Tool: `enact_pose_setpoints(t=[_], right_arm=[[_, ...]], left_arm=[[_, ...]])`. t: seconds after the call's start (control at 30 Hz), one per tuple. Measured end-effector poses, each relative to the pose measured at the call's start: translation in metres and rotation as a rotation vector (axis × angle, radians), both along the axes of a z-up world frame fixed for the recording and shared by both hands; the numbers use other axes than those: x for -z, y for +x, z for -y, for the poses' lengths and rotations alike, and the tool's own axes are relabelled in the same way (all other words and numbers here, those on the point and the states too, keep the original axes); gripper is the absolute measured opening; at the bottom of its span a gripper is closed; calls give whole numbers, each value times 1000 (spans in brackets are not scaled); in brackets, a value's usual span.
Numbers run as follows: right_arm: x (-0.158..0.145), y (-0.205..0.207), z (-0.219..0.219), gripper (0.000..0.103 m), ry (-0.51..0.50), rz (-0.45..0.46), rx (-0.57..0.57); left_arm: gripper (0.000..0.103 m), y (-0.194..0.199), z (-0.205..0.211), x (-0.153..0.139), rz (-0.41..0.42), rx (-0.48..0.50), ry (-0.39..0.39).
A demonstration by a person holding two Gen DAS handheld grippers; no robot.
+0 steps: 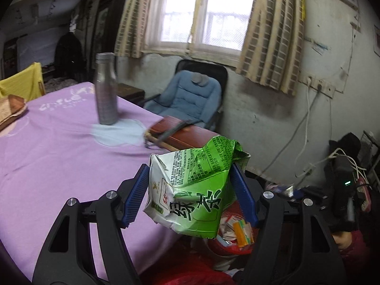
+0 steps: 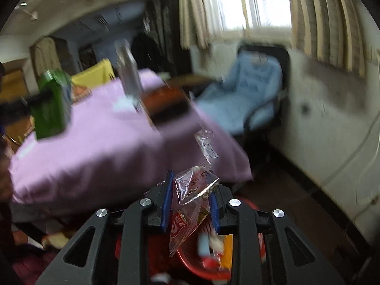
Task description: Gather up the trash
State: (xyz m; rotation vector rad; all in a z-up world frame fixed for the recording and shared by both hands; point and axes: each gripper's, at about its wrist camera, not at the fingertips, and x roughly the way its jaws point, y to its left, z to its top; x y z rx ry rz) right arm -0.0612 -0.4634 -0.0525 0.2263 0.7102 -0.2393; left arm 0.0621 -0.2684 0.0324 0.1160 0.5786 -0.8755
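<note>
Purple cloth (image 1: 59, 142) covers the table below a curtained window (image 1: 209, 11). Left gripper (image 1: 190, 190) clamps a crumpled green-and-white carton (image 1: 190, 185) printed with large Chinese characters, its long axis roughly upright and its crushed top tilted right. Right gripper (image 2: 190, 201), jaws narrow, has a clear plastic wrapper (image 2: 190, 194) with red printing between its pads, hanging downward over a red basket (image 2: 190, 261) of scraps. Silver bottle (image 1: 105, 87) and a brown box (image 1: 185, 130) stand on the table; a blue chair (image 1: 187, 97) sits behind.
</note>
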Motion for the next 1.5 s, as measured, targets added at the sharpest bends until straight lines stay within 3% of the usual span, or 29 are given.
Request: enact_pose_setpoints(t=[0.13,0.2,0.27,0.47,0.53,0.6,0.7,0.9,1.0,1.1,1.23,1.5], right_arm=[[67,7,22,48,111,-172,1],[90,7,35,49,151,-215,32],[89,-2,48,49,191,-183,59],[69,-26,72,63,230,-82,83],[78,-26,73,68,262,-95,70],[90,-20,68,82,221,-158,76],[95,-21,66,82,155,-180,102],[61,-61,103,82,173,-27,272],[50,-76,113,82,175,25,302],[43,-81,113,82,171,56,302],[38,-79,109,82,167,69,268],[34,-69,87,82,136,4,214]], left_arm=[[68,-3,34,19,-61,71,34],[68,-5,49,28,-82,100,58],[68,-9,67,39,-98,133,90],[68,-19,112,70,-138,215,152],[68,-22,122,77,-150,230,161],[68,-24,129,82,-158,239,169],[68,-25,135,88,-161,247,186],[68,-32,152,104,-180,290,224],[68,-35,166,115,-195,320,253],[71,-34,181,128,-230,339,284],[87,-35,181,133,-217,298,292],[90,-36,154,132,-216,222,288]])
